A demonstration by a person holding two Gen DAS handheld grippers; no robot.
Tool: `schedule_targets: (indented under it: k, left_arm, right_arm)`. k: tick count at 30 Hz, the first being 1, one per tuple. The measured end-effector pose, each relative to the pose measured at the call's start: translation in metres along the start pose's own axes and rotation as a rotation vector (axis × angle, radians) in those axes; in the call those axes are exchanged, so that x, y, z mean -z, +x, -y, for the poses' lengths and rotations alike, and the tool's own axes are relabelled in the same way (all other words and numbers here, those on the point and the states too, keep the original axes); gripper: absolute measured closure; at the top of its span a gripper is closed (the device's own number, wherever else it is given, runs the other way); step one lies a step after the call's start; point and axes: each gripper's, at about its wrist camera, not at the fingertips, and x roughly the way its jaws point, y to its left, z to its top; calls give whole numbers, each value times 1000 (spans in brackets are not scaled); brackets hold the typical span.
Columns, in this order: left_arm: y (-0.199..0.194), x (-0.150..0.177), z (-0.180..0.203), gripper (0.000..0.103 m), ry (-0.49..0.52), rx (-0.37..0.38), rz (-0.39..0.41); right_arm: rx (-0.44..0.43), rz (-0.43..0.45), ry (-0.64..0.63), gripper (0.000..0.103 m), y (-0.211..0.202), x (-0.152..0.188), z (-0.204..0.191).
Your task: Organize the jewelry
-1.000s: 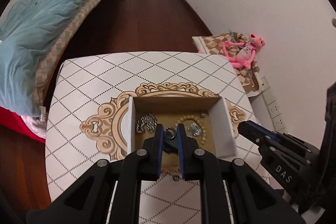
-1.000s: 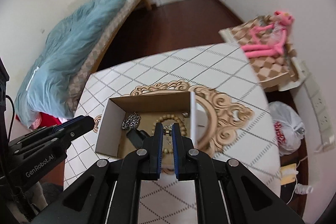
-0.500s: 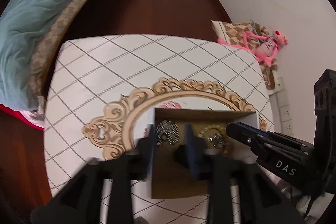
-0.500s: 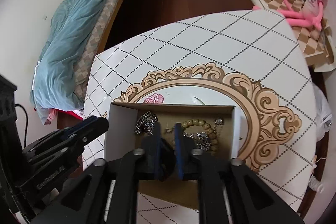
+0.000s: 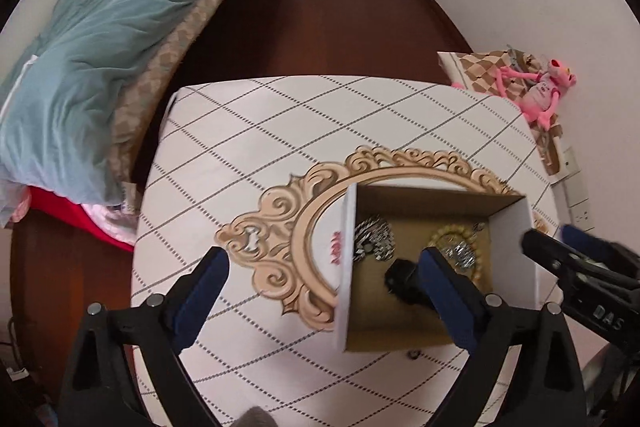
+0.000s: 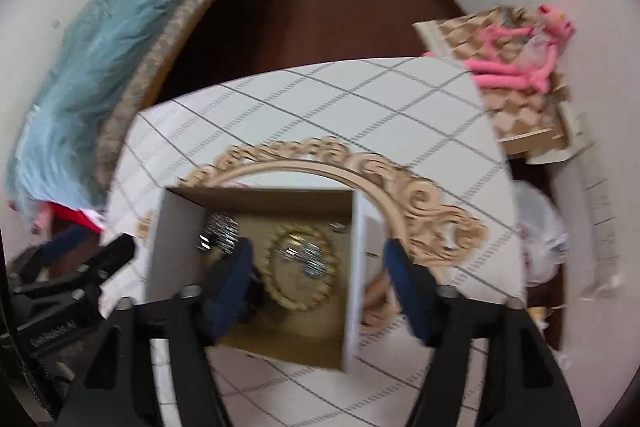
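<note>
An open cardboard box [image 5: 516,227] stands on the patterned table [image 5: 280,131]. Inside lie a silver chain [image 5: 374,237], a gold bead bracelet [image 5: 450,233] with a silver piece [image 5: 462,255] on it, and a small black item [image 5: 400,277]. My left gripper [image 5: 320,279] is open, its jaws straddling the box's left wall. My right gripper [image 6: 316,279] is open, straddling the box's right wall [image 6: 354,267], above the bracelet [image 6: 300,271] and beside the chain [image 6: 220,237]. A tiny metal piece [image 5: 413,354] lies on the table in front of the box.
A bed with a blue duvet [image 5: 100,39] stands left of the table. A pink plush toy [image 5: 536,91] lies on a checkered box by the right wall. A white plastic bag [image 6: 540,239] sits on the floor at right. Dark wood floor lies beyond.
Both grippers have opened wide; the left one held a small ring a second ago and now holds nothing. The left has shifted left, the right has shifted right, each now over a box wall.
</note>
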Motion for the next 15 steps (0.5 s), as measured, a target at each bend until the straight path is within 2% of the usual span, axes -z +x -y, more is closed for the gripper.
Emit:
schedule_targets:
  k: [1,5,7,15]
  left_arm:
    - [-2,5,0,6,7,-12,11]
    - [-12,19,3,1,23,-49,45]
    - [-16,25,4,1,18,-46,42]
    - [-59,38,4,1,-8,-30,83]
  right_arm:
    - [46,-1,-12,10,-2,5,0]
    - [147,7,-32,7,-11,24,1]
    - [158,5,-24,3,-17,33,1]
    - [174,55,8,3,-64,58,0]
